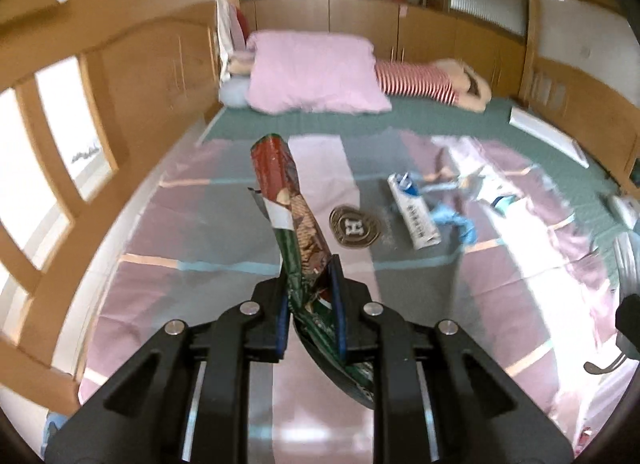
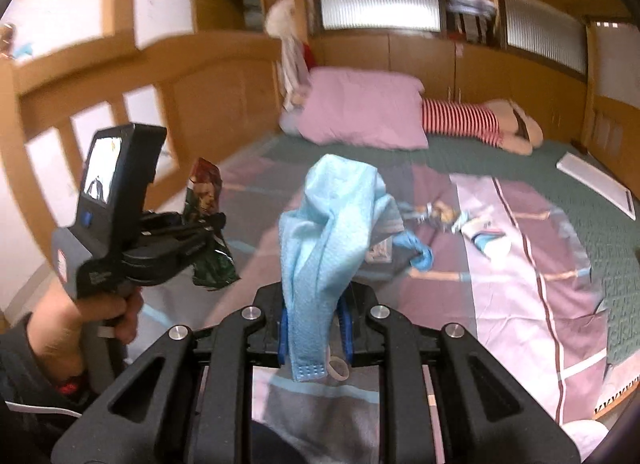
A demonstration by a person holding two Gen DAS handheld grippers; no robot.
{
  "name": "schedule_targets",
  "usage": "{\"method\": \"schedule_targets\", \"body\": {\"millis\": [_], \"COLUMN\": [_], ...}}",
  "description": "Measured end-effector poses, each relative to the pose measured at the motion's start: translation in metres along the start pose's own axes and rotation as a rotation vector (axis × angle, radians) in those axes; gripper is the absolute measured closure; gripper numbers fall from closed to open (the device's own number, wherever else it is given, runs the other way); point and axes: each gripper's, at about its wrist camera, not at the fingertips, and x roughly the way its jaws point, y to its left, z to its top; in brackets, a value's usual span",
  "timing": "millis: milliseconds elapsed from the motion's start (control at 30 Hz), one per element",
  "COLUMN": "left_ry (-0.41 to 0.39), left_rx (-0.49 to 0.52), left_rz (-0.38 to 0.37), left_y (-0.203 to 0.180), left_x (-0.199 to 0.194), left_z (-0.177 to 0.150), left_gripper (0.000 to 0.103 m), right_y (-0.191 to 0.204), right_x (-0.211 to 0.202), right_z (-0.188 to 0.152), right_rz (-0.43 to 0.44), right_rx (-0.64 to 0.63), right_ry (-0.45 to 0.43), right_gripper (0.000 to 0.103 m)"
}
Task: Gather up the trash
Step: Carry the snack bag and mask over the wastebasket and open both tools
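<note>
My left gripper point(image 1: 310, 284) is shut on a crumpled red and green snack wrapper point(image 1: 288, 200) and holds it upright above the bed. The right wrist view shows that same left gripper point(image 2: 218, 220) at the left, in a person's hand point(image 2: 100, 316), with the snack wrapper point(image 2: 206, 188) sticking out of it. My right gripper point(image 2: 315, 304) is shut on a light blue face mask point(image 2: 328, 232) that drapes over its fingers. A round gold disc marked H point(image 1: 354, 227), a white and blue carton point(image 1: 414, 214), a blue crumpled scrap point(image 1: 460, 220) and loose wrappers point(image 2: 486, 238) lie on the bedspread.
The bed has a pink and grey patchwork spread point(image 1: 192, 232) over a green mat point(image 2: 600, 224). A pink pillow point(image 1: 316, 72) and a striped cushion point(image 1: 416, 82) lie at the head. A white flat box point(image 2: 596, 184) rests at the right edge. Wooden panels point(image 1: 152, 76) enclose the bed.
</note>
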Motion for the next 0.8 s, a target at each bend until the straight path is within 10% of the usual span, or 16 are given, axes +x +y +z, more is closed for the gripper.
{"method": "schedule_targets", "body": {"millis": [300,567,800], "left_ry": [-0.163,-0.207,-0.111], "left_rx": [0.086,0.217,0.388], "left_rz": [-0.026,-0.208,-0.450], "left_y": [-0.048,-0.140,-0.233], "left_x": [-0.116,-0.173,-0.168], "left_z": [0.012,-0.004,-0.035], "left_gripper": [0.085,0.085,0.085], "right_y": [0.012,-0.061,-0.144], "right_x": [-0.116,-0.182,-0.183], "right_z": [0.001,-0.040,-0.115], "right_rz": [0.091,-0.194,-0.424], "right_rx": [-0.002,0.136,0.346], "right_ry": [-0.186,-0.194,0.032], "right_gripper": [0.083,0.083,0.083]}}
